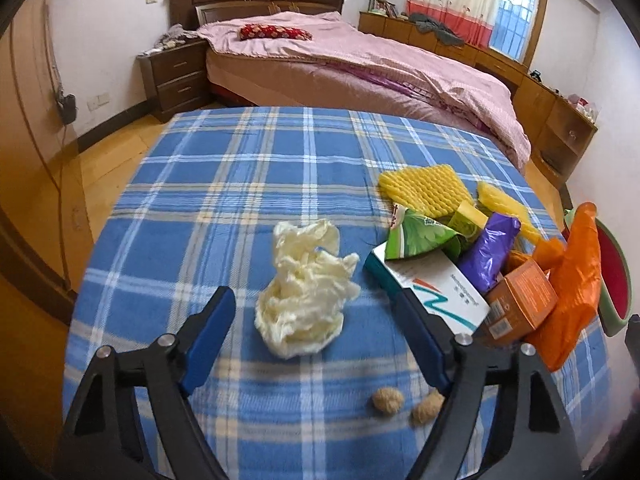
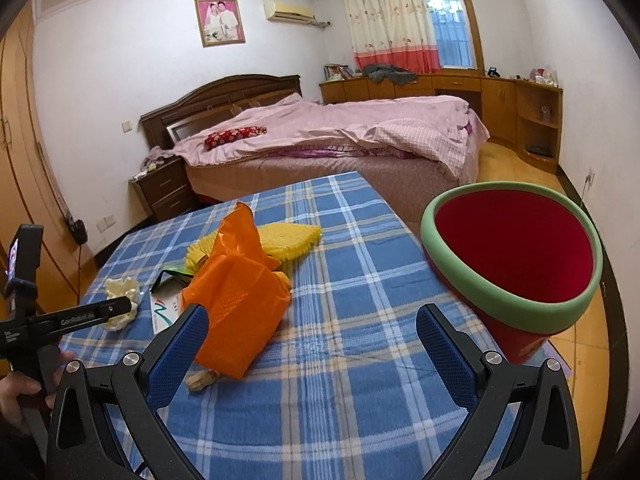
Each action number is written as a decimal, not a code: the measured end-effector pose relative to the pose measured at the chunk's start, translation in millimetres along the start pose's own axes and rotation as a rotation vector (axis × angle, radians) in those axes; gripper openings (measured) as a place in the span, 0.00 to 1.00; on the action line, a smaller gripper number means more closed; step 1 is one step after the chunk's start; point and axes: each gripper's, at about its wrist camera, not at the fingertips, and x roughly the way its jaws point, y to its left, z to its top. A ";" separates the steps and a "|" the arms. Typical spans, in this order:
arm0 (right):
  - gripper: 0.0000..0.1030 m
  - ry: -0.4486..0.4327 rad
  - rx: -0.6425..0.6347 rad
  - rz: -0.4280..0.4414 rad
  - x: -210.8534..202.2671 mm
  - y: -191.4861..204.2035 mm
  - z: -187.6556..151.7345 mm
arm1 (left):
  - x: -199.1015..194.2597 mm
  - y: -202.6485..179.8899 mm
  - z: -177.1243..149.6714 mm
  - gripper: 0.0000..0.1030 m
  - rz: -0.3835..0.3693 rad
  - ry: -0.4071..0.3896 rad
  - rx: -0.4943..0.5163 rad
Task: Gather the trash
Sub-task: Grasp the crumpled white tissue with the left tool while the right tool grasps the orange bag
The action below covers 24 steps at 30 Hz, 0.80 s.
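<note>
A crumpled cream tissue point(image 1: 304, 292) lies on the blue plaid tablecloth point(image 1: 240, 184). My left gripper point(image 1: 312, 296) is open, its blue pads on either side of the tissue with a gap to each. To its right is a trash pile: yellow foam netting point(image 1: 420, 188), green wrapper point(image 1: 420, 236), purple bag point(image 1: 492, 252), white-teal box point(image 1: 432, 292), orange box point(image 1: 524, 300), orange plastic bag point(image 1: 572, 280). My right gripper point(image 2: 312, 312) is open over bare cloth, the orange bag point(image 2: 236, 292) beside its left finger. The red bin with a green rim point(image 2: 520, 308) stands tilted at the table's right edge.
Two brown nut shells point(image 1: 388, 400) lie near the table's front. A hand point(image 2: 20, 396) holds the left gripper's handle at the far left. Behind the table are a pink-covered bed point(image 2: 340, 132), a nightstand point(image 1: 176, 76) and wooden floor point(image 1: 112, 152).
</note>
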 end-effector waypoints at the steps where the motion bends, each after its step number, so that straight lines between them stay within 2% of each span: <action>1: 1.00 0.004 0.000 0.001 1.7 1.0 0.5 | 3.4 1.1 1.6 0.77 -0.004 0.003 0.001; 3: 1.00 0.018 0.001 0.003 6.4 2.6 2.0 | 10.1 3.7 3.4 0.75 -0.012 0.013 -0.001; 8: 1.00 0.055 -0.002 -0.001 18.4 7.1 6.8 | 27.7 13.4 5.9 0.61 -0.050 0.063 -0.031; 16: 1.00 0.087 -0.004 -0.015 30.6 14.8 13.0 | 28.5 21.9 8.0 0.40 -0.093 0.047 -0.051; 19: 1.00 0.099 -0.007 -0.018 33.0 17.5 12.2 | 24.5 20.1 9.3 0.35 -0.099 0.029 -0.045; 24: 1.00 0.111 -0.008 -0.018 32.5 18.9 13.6 | 17.8 20.8 9.6 0.33 -0.120 0.018 -0.053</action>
